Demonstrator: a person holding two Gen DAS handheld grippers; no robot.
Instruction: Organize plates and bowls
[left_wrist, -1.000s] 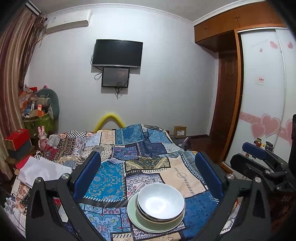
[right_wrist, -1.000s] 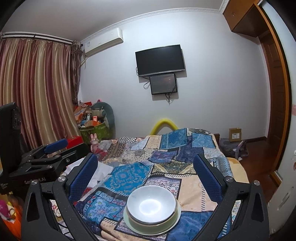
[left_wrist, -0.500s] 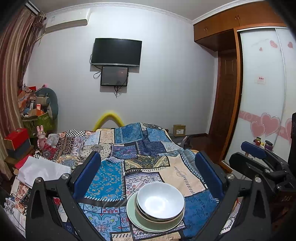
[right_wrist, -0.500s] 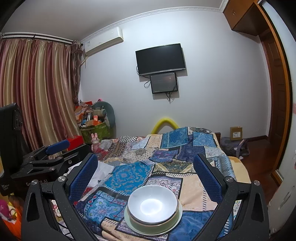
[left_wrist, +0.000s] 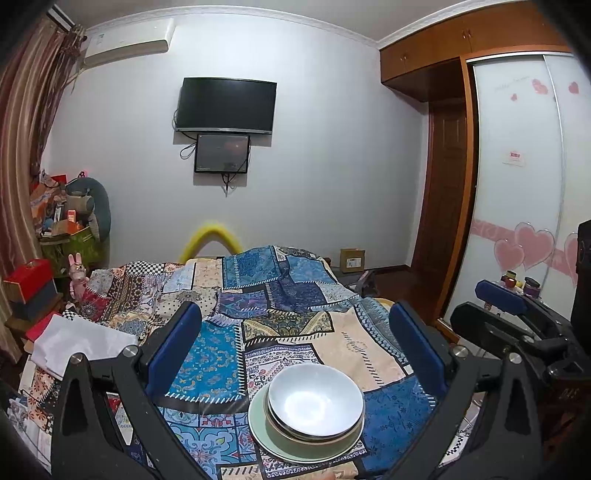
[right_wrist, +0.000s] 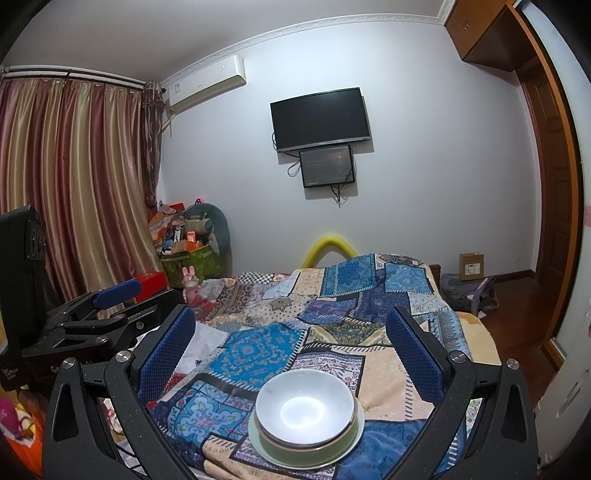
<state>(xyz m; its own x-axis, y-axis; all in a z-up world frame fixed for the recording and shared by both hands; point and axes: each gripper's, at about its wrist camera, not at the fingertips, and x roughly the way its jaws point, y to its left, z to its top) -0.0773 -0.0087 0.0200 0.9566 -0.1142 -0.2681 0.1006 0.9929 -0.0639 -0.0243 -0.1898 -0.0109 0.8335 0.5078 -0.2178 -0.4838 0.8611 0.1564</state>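
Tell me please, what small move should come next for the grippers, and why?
Probably back both away. The white bowl already sits nested in the stack on the green plate on the patchwork quilt, and the left gripper and right gripper are open, holding nothing.
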